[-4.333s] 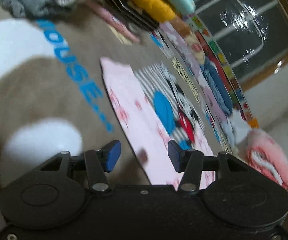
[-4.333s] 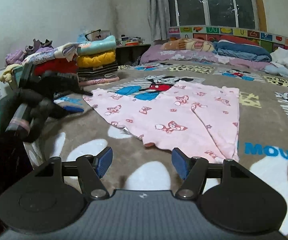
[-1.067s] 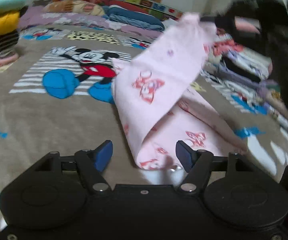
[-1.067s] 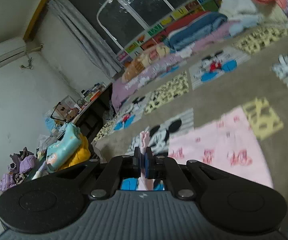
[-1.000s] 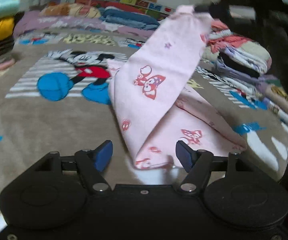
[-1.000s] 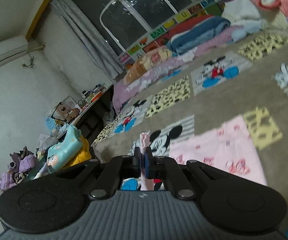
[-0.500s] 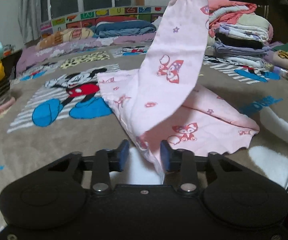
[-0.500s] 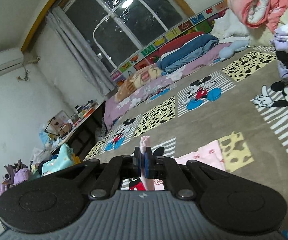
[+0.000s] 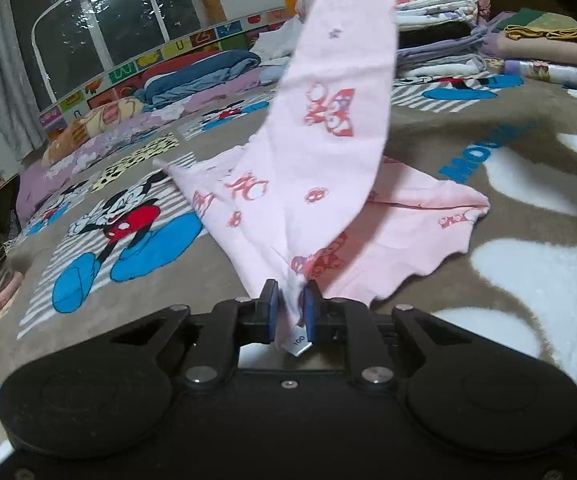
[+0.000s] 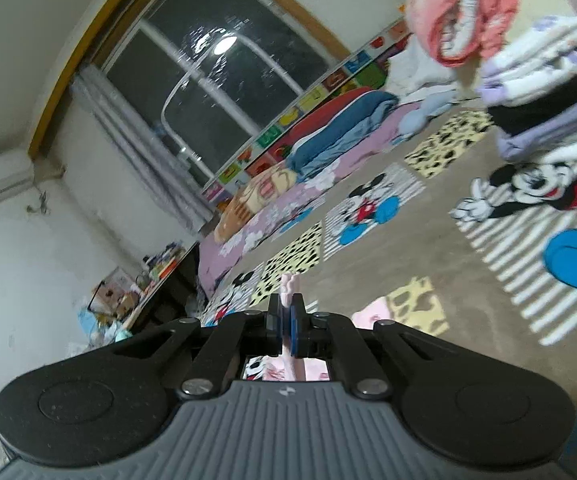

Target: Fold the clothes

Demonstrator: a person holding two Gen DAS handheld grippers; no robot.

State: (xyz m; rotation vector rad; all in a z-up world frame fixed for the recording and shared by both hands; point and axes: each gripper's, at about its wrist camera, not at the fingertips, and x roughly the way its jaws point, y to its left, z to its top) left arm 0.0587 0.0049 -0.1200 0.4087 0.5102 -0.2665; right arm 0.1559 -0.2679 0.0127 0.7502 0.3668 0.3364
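Two tongs, one garment between them. Your left gripper [image 9: 290, 306] is closing its blue pads [image 9: 271, 308] on a bunched corner of the pink printed garment [image 9: 328, 128], cloth squeezed in the narrow gap and a small white size tag [image 9: 298, 342] poking out just below. From those jaws the fabric climbs away and up to the right, out past the top of the left wrist view, while the rest of it lies spread on the brown cartoon blanket [image 9: 488, 152] just ahead and to the right of your tips. Over to your right gripper [image 10: 287, 314]: clenched tight on a thin fold of the same pink cloth, a little tuft sticking up beyond the pads [image 10: 294, 326] and more pink showing beneath the jaws. Folded stacks of clothes [image 10: 548, 80] sit far ahead on the right.
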